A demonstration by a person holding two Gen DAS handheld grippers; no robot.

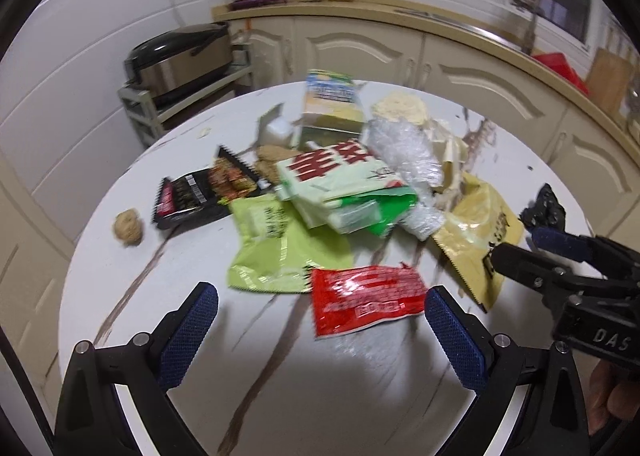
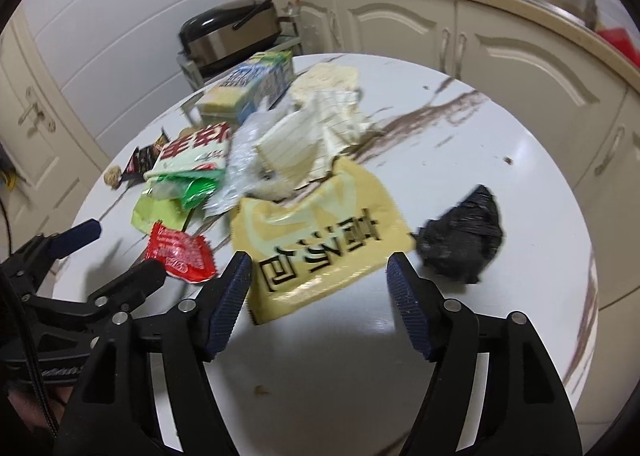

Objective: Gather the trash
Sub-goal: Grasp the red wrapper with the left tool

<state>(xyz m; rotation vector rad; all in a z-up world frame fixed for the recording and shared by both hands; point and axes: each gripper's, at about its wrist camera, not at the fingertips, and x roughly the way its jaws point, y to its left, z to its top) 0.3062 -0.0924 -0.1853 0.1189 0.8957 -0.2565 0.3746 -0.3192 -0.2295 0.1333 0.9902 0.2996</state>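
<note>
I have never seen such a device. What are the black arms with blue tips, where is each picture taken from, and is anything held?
They are two hand-held grippers, with no robot; a person holds one in each hand. Each carries a camera that looks along its fingers. One picture comes from the left gripper, the other from the right gripper. Both stand open and hold nothing. On the round table lies trash: a red packet, a green wrapper, a yellow bag, a black bag, a carton, clear plastic.
</note>
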